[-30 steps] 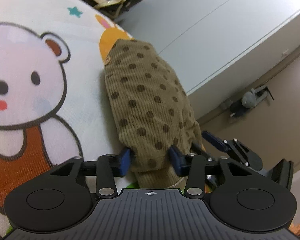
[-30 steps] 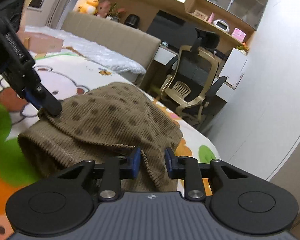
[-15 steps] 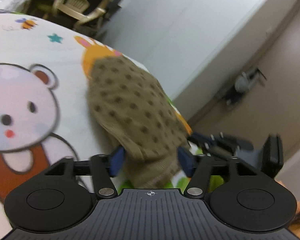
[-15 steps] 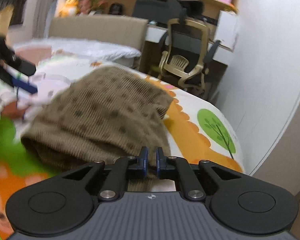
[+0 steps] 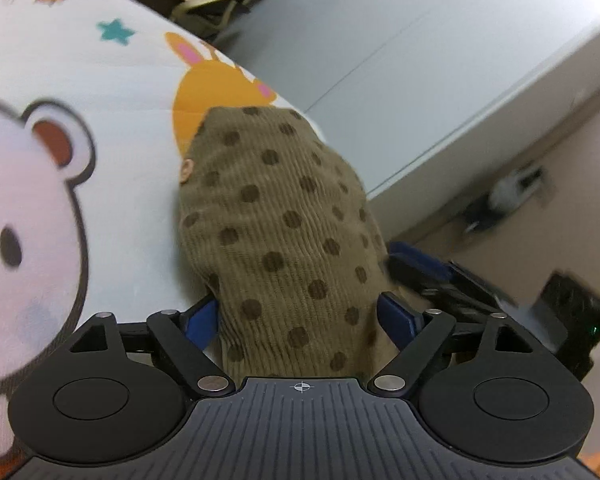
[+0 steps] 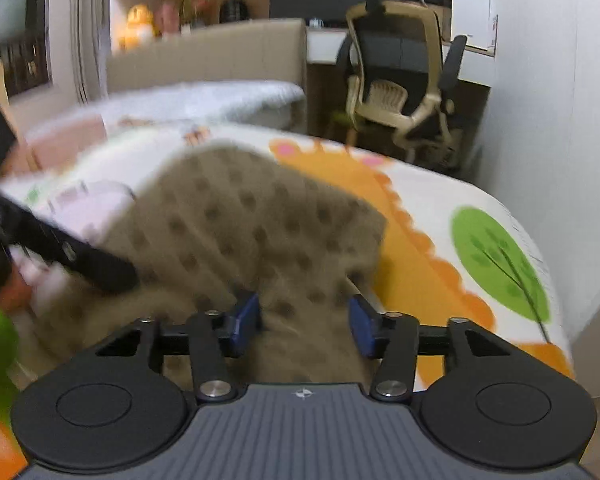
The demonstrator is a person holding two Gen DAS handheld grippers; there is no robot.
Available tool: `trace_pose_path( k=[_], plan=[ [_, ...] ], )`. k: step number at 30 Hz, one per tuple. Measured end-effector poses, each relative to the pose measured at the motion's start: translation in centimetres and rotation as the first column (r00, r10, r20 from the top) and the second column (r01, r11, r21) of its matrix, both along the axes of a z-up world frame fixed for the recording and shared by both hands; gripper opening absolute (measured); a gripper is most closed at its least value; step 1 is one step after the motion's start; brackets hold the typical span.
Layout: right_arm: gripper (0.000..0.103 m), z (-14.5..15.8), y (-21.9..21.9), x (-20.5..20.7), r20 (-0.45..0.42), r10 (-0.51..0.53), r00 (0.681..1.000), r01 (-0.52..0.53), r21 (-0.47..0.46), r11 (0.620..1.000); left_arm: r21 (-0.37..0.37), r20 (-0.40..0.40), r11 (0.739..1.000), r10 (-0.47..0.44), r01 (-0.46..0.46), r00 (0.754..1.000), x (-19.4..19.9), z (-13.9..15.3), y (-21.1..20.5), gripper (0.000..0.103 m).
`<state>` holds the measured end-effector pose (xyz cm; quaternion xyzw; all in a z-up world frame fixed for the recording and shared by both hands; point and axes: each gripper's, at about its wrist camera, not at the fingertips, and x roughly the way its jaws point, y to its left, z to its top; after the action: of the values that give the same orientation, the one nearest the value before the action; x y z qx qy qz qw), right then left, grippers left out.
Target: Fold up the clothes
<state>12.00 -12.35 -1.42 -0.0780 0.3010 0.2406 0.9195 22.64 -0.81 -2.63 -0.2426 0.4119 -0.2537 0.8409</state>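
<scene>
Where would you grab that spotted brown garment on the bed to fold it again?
Probably by the near end of the spotted garment, coming in low from the viewer's side. It lies as a long bundle running away across the bedsheet, and the left gripper and right gripper already straddle that end, fingers open.

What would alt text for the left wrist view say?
An open left gripper straddles a folded olive, brown-dotted corduroy garment lying on a cartoon bear-and-bunny bedsheet. The right gripper reaches in from the right.
</scene>
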Motion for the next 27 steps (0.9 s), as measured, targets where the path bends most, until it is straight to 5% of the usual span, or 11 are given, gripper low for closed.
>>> trace_pose_path(
  k=[5, 11, 15, 17, 22, 27],
  plan=[
    [0.059, 0.9, -1.3, 0.2, 0.007, -0.032, 0.999, 0.032, 0.002, 0.999, 0.131, 0.047, 0.991, -0.04, 0.034, 0.998, -0.9, 0.4, -1.8, 0.083],
    [0.059, 4.1, -0.6, 3.2, 0.072, -0.044, 0.996, 0.037, 0.093, 0.995, 0.156, 0.048, 0.987, -0.046, 0.038, 0.998, -1.0, 0.4, -2.1, 0.085],
    [0.059, 3.0, 2.5, 7.4, 0.016, -0.011, 1.0, 0.009, 0.117, 0.993, 0.16, 0.044, 0.986, -0.045, 0.037, 0.998, -0.7, 0.3, -2.0, 0.085],
    [0.073, 1.4, 3.5, 8.4, 0.007, -0.019, 1.0, 0.019, 0.044, 0.999, 0.155, 0.043, 0.987, -0.047, 0.04, 0.998, -0.6, 0.3, -1.9, 0.085],
    [0.076, 0.4, 1.5, 6.9, 0.028, -0.116, 0.993, 0.118, -0.119, 0.986, 0.037, 0.033, 0.998, -0.042, 0.04, 0.999, -1.1, 0.7, 0.1, 0.09],
    [0.076, 0.3, -0.7, 2.9, -0.018, -0.085, 0.996, 0.083, -0.106, 0.991, -0.11, -0.014, 0.993, 0.031, -0.033, 0.999, 0.8, -0.1, 2.4, 0.091]
  ],
)
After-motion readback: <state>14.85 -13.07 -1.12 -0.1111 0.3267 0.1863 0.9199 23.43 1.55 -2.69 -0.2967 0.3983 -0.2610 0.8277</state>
